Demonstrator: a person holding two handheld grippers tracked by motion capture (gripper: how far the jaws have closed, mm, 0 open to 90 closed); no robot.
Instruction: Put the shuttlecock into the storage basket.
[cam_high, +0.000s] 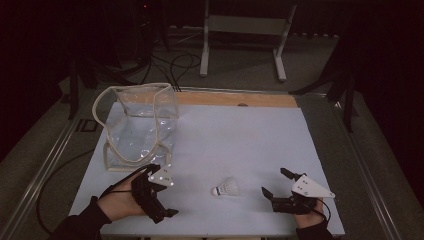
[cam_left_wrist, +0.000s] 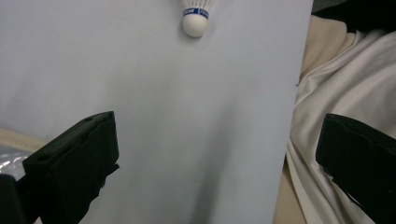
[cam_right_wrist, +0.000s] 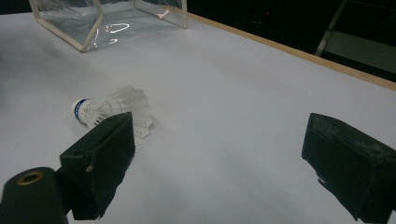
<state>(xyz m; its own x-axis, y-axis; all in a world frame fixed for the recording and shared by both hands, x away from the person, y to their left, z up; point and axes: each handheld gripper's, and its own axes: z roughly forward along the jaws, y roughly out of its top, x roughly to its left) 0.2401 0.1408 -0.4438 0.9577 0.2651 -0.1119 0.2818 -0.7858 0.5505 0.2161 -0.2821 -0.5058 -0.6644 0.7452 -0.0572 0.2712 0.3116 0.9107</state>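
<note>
shuttlecock (cam_left_wrist: 196, 16) skirt cut off by top edge in left gripper view; in right gripper view a jaw covers part of the feathers. clear bag (cam_right_wrist: 112, 18) top cropped there. blue band print too small to read

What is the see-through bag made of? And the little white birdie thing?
The bag looks like clear, shiny soft plastic: the table shows through it and light glints off its wrinkles. Its pale edge trim may be fabric or plastic; I can't tell. The shuttlecock has a smooth white rounded nose with a blue band, maybe cork or foam, and a thin white skirt, feather or plastic.
</note>
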